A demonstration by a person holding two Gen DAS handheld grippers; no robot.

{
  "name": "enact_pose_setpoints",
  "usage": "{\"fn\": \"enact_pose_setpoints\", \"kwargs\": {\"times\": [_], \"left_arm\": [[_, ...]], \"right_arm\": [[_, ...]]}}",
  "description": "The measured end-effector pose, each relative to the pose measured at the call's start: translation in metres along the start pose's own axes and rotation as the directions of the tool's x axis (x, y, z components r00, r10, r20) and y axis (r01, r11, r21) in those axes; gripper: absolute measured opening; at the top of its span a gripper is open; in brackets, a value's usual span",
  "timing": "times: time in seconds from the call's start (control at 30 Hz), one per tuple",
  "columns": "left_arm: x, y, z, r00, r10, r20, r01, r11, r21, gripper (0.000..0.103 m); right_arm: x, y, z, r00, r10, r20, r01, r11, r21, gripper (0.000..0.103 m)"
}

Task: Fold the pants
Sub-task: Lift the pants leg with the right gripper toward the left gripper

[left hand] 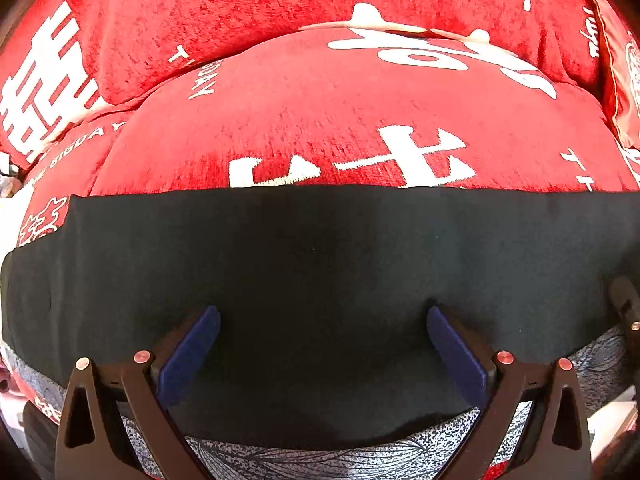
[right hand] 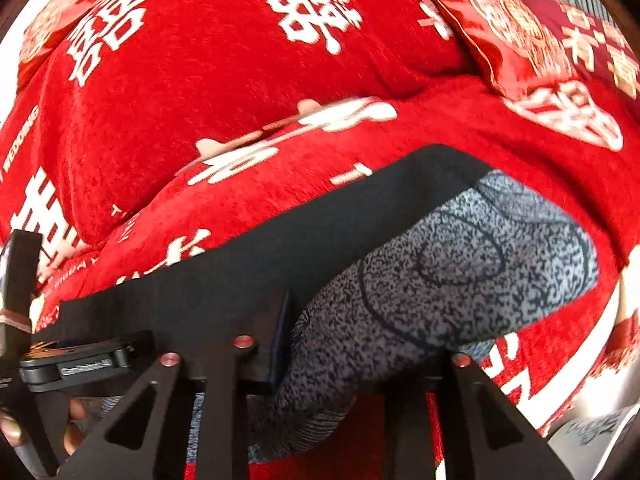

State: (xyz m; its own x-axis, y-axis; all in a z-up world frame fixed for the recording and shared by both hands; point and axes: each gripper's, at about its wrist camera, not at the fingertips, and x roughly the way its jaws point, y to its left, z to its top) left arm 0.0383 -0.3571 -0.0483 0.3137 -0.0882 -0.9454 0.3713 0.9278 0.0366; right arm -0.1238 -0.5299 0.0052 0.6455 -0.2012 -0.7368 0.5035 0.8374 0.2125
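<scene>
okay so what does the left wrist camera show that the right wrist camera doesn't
Only the left wrist view shows the left gripper open, both blue pads apart over the pants' black waistband. Only the right wrist view shows the grey speckled leg fabric bunched up at the right gripper, plus an embroidered red cushion; its jaw state is unclear. Both show the pants on the red sofa cover.

Pants (right hand: 460, 272) btwn right gripper (right hand: 360, 344) fingers (right hand: 282, 336)
</scene>
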Motion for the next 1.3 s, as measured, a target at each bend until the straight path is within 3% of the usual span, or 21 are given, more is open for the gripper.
{"fn": "enact_pose_setpoints", "kwargs": {"times": [0.3,0.47,0.6,0.77,0.87,0.97,1.07,1.17,1.23,1.3], "left_arm": [[-0.012,0.033,0.001,0.995,-0.096,-0.034,0.094,0.995,-0.044,0.103],[-0.032,0.094,0.001,0.992,-0.126,0.031,0.129,0.985,-0.117,0.103],[-0.043,0.161,-0.006,0.994,-0.083,0.076,0.098,0.973,-0.209,0.103],[-0.042,0.238,-0.028,0.997,-0.034,0.071,0.056,0.940,-0.337,0.103],[-0.033,0.270,-0.045,0.999,-0.020,0.045,0.036,0.923,-0.382,0.103],[-0.024,0.281,-0.056,0.999,-0.028,0.028,0.037,0.911,-0.412,0.103],[-0.023,0.284,-0.062,0.999,-0.042,0.025,0.048,0.909,-0.414,0.103],[-0.026,0.280,-0.057,0.997,-0.061,0.038,0.072,0.910,-0.408,0.103],[-0.033,0.274,-0.053,0.995,-0.084,0.059,0.100,0.913,-0.395,0.103],[-0.041,0.267,-0.047,0.993,-0.085,0.083,0.111,0.920,-0.375,0.103]], "right_arm": [[-0.040,0.063,0.014,0.996,-0.043,0.081,0.058,0.980,-0.190,0.019],[-0.058,0.124,0.007,0.990,-0.037,0.137,0.084,0.930,-0.358,0.019],[-0.060,0.184,-0.007,0.988,0.007,0.153,0.067,0.877,-0.475,0.019],[-0.039,0.247,-0.031,0.995,0.052,0.088,0.003,0.843,-0.537,0.019],[-0.010,0.276,-0.059,1.000,0.016,0.008,-0.009,0.814,-0.581,0.019],[0.021,0.299,-0.093,0.997,-0.067,-0.044,0.022,0.755,-0.656,0.019],[0.023,0.308,-0.115,0.991,-0.125,0.045,0.118,0.676,-0.728,0.019],[0.024,0.308,-0.119,0.988,-0.144,0.062,0.141,0.642,-0.754,0.019],[0.022,0.311,-0.121,0.984,-0.165,0.068,0.156,0.614,-0.774,0.024],[0.014,0.312,-0.124,0.983,-0.174,0.066,0.157,0.588,-0.793,0.040]]}}
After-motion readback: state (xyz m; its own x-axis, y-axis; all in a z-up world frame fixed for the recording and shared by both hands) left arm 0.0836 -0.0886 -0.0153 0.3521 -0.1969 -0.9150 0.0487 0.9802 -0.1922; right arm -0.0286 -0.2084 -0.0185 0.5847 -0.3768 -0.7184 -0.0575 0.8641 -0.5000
